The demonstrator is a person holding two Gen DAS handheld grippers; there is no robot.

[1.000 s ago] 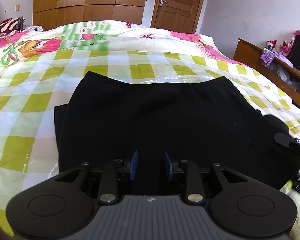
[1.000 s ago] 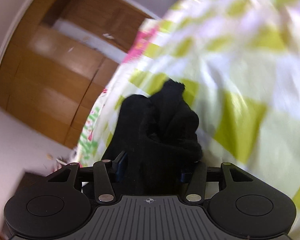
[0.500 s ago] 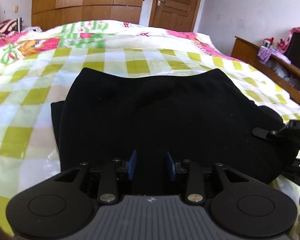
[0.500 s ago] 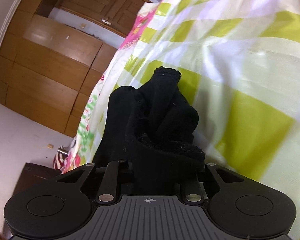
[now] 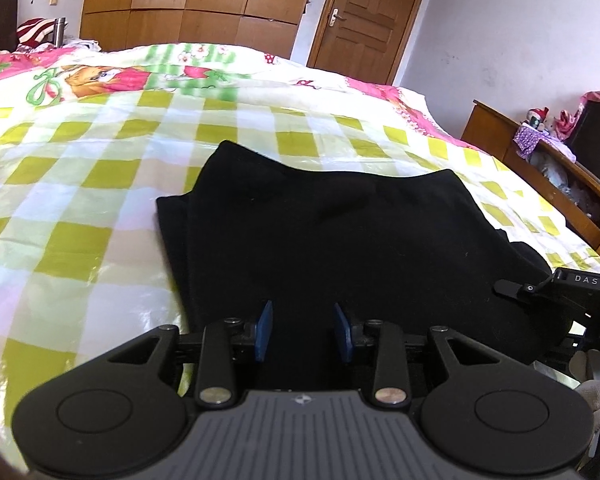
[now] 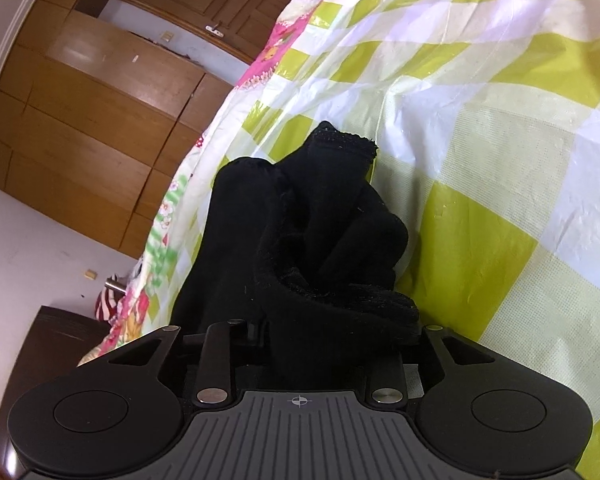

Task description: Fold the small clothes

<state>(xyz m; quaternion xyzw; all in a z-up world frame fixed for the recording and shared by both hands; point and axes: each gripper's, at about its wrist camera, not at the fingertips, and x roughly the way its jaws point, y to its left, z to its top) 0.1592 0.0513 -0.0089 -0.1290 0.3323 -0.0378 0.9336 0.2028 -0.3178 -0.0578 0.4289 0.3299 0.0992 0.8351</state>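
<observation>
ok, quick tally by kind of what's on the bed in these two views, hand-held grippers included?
Black garment: 1
Checked yellow-green sheet: 1
Pink floral quilt: 1
Hand-held grippers: 2, left hand-held gripper, right hand-held gripper
Total: 5

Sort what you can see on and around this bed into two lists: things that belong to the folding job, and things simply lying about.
Part of the job:
- black knitted garment
- left hand-held gripper
- right hand-held gripper
- green-and-white checked plastic sheet

Just lying about:
- pink floral quilt
- red-and-white striped cushion
- purple cloth on the wooden shelf
</observation>
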